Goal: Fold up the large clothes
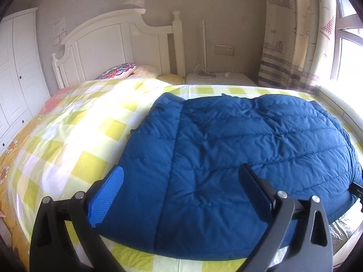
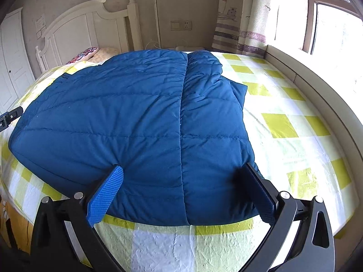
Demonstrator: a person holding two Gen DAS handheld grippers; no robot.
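**Jacket laid flat, both grippers spread above its near hem**

Padding in a large, quilted, deep-blue down jacket (image 1: 238,158) is seen spread across the bed, on a yellow-and-white checked sheet (image 1: 74,136). The garment lies flat, and a lengthwise fold or seam line is visible on each side: one panel appears turned in along the left in the left wrist view, another along the right in the right wrist view, where a loose flap (image 2: 238,90) pokes out onto the sheet.

The left gripper (image 1: 181,188) is held with its fingers wide apart over the near part of the jacket, nothing between them. The right gripper (image 2: 183,185) is likewise spread and empty, poised over the near hem. Whether the fingertips touch the fabric cannot be told.

The sides are judged to be already folded in, so the step in hand is likely the taking of the near hem. For the next move, both grippers would need to be lowered onto that edge, closed through all the puffy layers, and the hem carried toward the white wooden headboard (image 1: 109,38).
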